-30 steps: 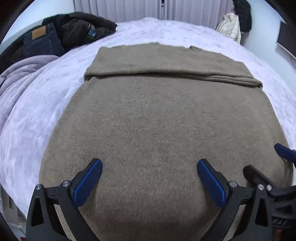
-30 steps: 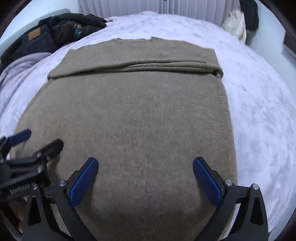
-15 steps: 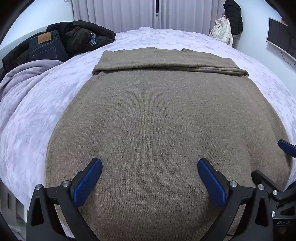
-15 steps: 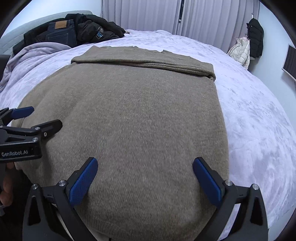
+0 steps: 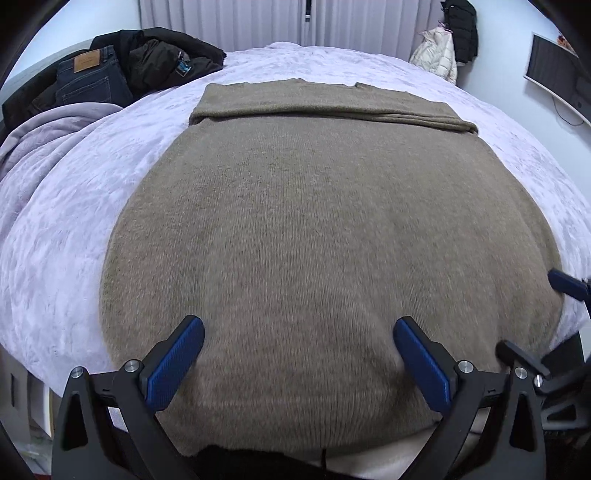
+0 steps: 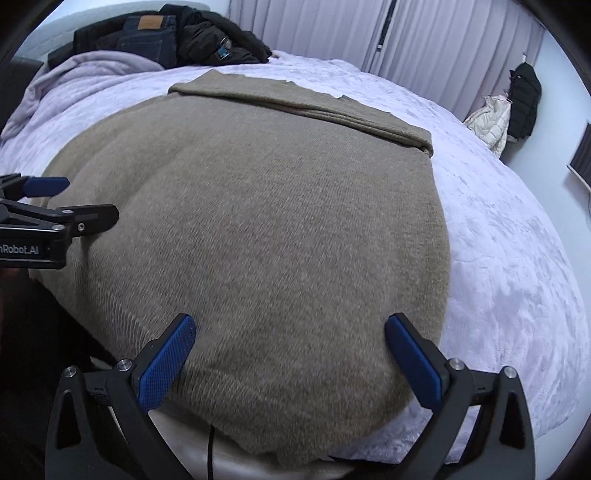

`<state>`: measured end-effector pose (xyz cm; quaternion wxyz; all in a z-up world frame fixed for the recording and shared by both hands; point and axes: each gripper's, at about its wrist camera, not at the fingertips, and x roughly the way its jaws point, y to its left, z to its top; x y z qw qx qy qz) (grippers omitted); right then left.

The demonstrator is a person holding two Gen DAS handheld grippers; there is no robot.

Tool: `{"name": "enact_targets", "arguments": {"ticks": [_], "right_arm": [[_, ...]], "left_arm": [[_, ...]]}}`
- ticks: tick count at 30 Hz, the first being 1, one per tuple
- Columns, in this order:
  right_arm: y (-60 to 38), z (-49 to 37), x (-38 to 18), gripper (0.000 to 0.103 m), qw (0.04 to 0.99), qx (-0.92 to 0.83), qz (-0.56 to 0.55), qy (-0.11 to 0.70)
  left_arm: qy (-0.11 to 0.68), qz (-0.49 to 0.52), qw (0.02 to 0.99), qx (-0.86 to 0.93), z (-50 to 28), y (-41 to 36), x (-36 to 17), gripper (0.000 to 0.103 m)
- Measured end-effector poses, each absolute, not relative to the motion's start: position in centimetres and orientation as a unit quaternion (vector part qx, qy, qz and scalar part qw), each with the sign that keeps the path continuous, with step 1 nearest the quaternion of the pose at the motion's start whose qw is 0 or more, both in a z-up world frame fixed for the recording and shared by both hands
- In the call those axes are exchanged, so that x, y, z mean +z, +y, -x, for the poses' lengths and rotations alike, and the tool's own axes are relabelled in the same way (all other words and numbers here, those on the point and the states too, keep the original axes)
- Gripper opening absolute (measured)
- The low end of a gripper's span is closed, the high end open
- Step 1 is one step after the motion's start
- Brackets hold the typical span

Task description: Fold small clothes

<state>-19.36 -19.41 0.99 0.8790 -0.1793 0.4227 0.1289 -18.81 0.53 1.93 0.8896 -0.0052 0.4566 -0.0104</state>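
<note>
Pale lilac bedspread (image 5: 74, 221) covers the bed in front of me, with grey curtains (image 5: 229, 22) behind it. Spread flat across it lies the brown knit sweater (image 5: 314, 229), its far end folded over into a band (image 5: 325, 105) and its near hem hanging over the bed's edge. My left gripper (image 5: 298, 354) hovers over that near hem with jaws spread wide, holding nothing. My right gripper (image 6: 290, 354) does the same just beside it, also wide apart. Jeans (image 5: 90, 77) and a black jacket (image 5: 166, 62) sit piled at the far left corner.
</note>
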Motion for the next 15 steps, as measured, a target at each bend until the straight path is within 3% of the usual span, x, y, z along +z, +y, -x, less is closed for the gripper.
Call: {"name": "enact_targets", "arguments": {"ticks": [5,11,15], "right_arm": [[-20.6,17.4,3.7,0.102,0.881,0.144,0.133,0.431],[-20.1,9.8,5.9,0.102,0.888,0.104,0.066,0.443],[-18.5,4.4,5.3,0.102,0.879,0.061,0.061,0.469]], "left_arm": [[0.426,0.000,0.905,0.001,17.9,1.7,4.6,0.103],[0.439,0.063,0.896,-0.010,10.8,2.6,6.8,0.103],[0.446,0.033,0.894,0.015,5.3,1.3,7.8,0.103]]}}
